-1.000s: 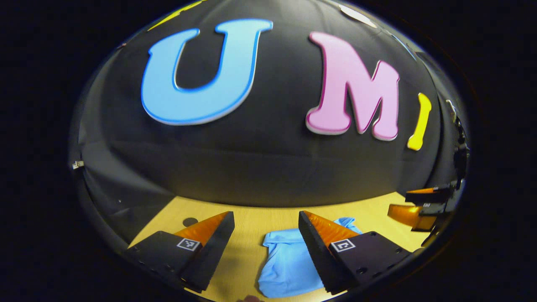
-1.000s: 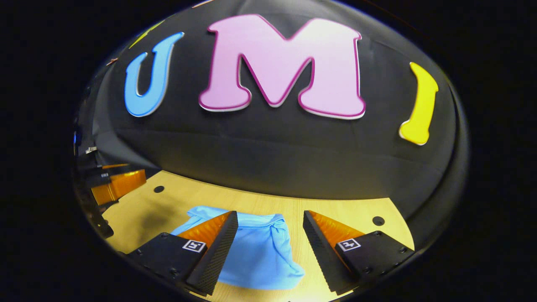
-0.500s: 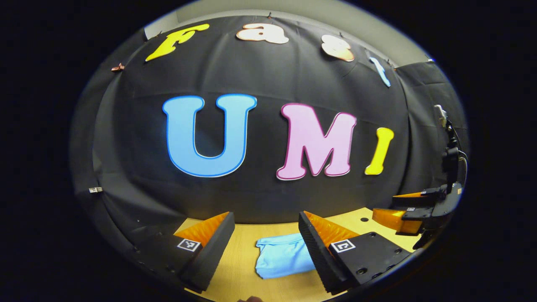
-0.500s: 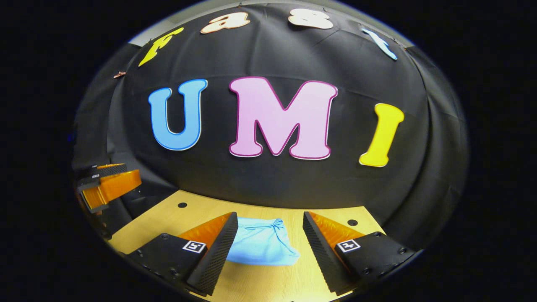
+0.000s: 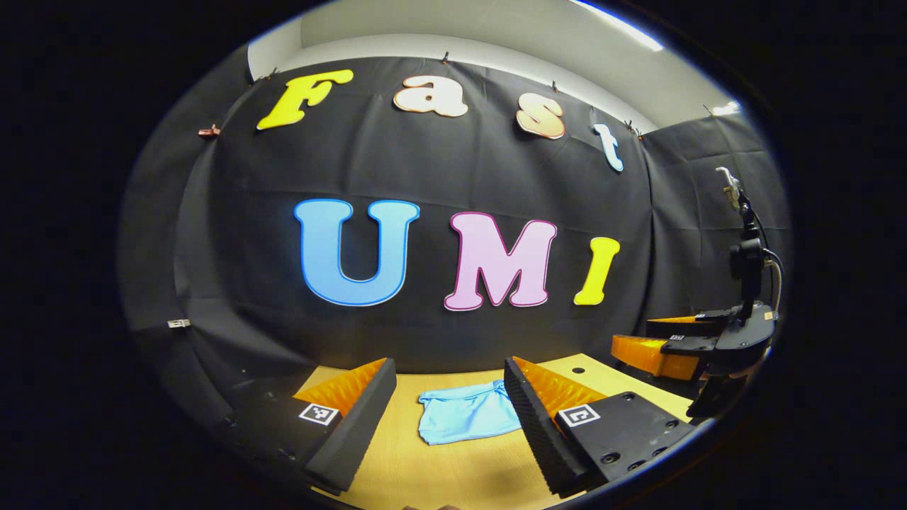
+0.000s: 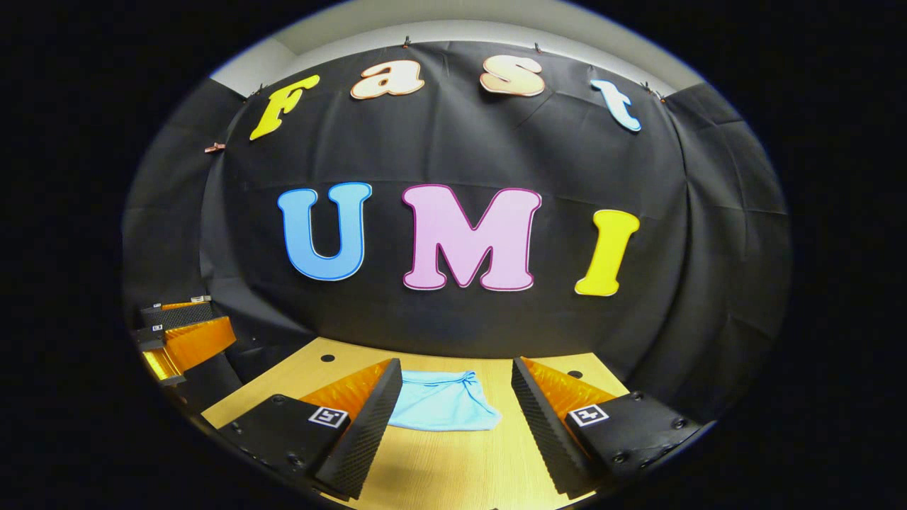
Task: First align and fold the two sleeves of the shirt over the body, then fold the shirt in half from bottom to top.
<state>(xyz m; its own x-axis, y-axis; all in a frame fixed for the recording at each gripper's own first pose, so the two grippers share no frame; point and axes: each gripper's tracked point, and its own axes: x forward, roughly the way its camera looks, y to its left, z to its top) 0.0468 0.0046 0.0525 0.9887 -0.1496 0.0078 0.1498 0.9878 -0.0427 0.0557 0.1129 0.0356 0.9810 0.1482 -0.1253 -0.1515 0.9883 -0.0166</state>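
Note:
A light blue shirt [image 5: 468, 416] lies folded into a small bundle on the wooden table [image 5: 453, 471], out in front of my left gripper [image 5: 450, 386], which is open with nothing between its fingers. In the right gripper view the same shirt [image 6: 443, 407] lies beyond my right gripper [image 6: 457, 386], also open and holding nothing. Both grippers hang back from the shirt without touching it. The right gripper [image 5: 673, 347] shows at the far right of the left gripper view, and the left gripper [image 6: 181, 336] at the far left of the right gripper view.
The table [image 6: 439, 471] has small dark holes [image 6: 327, 358] near its far corners. The black cloth wall stands right behind its far edge. A stand with a cable [image 5: 744, 255] rises at the right of the left gripper view.
Both grippers have drawn back and up from the shirt, which now looks smaller and farther off. More of the wall shows above. Both stay open.

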